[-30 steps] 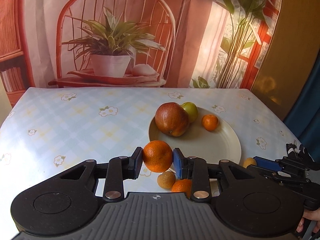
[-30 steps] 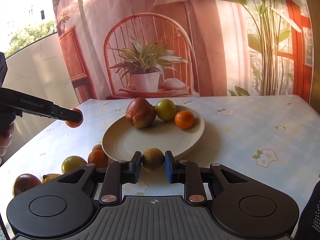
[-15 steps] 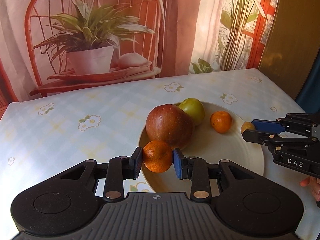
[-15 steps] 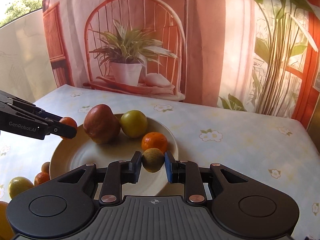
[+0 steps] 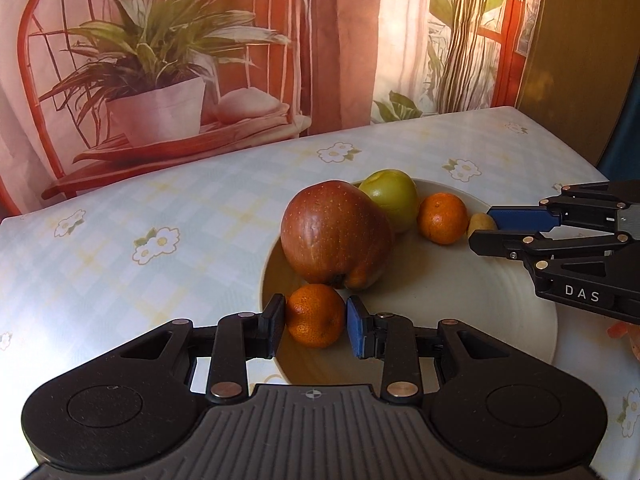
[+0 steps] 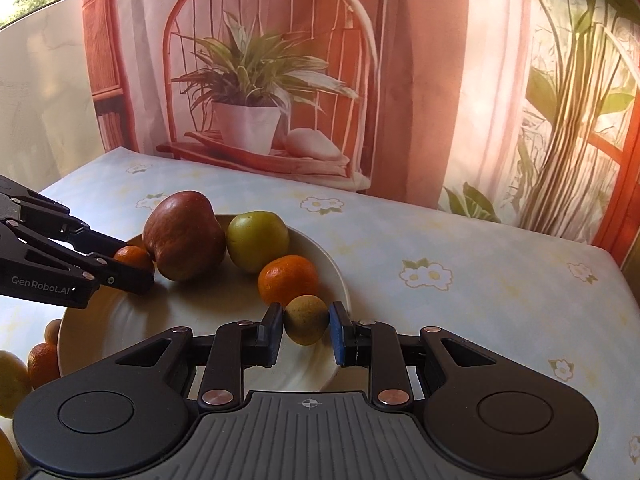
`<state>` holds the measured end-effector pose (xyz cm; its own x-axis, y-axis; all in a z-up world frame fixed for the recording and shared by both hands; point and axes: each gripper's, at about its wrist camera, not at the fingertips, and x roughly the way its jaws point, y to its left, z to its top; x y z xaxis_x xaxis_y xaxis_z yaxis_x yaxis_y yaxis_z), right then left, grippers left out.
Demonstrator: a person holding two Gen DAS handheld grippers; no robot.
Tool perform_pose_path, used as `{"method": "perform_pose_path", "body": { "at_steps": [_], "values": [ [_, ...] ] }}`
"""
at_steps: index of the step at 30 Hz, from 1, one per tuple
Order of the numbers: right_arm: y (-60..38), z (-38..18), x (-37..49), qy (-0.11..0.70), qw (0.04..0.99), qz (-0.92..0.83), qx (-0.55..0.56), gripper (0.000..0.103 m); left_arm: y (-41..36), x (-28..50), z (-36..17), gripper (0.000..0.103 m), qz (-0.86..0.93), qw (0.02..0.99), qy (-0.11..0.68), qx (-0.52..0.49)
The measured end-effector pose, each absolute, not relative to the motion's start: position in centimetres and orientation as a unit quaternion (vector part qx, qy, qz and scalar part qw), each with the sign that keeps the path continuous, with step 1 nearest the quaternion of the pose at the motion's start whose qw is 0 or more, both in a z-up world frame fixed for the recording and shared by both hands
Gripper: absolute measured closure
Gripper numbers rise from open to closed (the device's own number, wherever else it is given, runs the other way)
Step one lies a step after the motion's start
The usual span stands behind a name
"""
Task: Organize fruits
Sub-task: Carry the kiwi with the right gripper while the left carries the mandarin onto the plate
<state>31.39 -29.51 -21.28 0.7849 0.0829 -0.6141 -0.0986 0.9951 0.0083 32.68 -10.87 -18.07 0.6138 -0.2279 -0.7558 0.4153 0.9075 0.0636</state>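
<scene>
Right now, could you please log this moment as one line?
left gripper: shut on orange | right gripper: shut on brownish fruit | both over plate

The worktop (image 6: 480, 264), covered in a pale checked cloth with daisy prints, carries a cream plate (image 6: 120, 320) of fruit. Directly on the cloth, just beside the plate's near left rim, lie a small orange (image 6: 42, 362) and a yellow fruit (image 6: 12, 380).

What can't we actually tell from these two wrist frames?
- Left wrist view: whether the mandarin rests on the plate; the left gripper hides its underside.
- Right wrist view: same for the small brown fruit in the right gripper.
- Right wrist view: loose fruits cut off at the left edge.
</scene>
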Motion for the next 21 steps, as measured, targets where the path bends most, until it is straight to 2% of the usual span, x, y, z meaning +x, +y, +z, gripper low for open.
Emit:
{"method": "perform_pose_path", "body": {
  "at_steps": [9,16,18,21],
  "values": [
    [-29.8,-21.0,30.8,0.318,0.947,0.05,0.005,0.078,-11.0,32.7,-17.9,0.067,-0.171,0.894,0.399,0.11],
    [-30.2,-19.3,28.8,0.295,0.954,0.042,0.035,0.076,-9.8,30.8,-15.7,0.067,-0.169,0.905,0.385,0.066],
    [-30.3,-18.6,27.7,0.285,0.956,0.042,0.053,0.076,-9.5,30.0,-14.8,0.062,-0.163,0.911,0.375,0.06],
    [-30.3,-17.7,25.9,0.268,0.959,0.044,0.078,0.074,-8.5,28.6,-13.6,0.061,-0.162,0.916,0.365,0.046]
  ]
}}
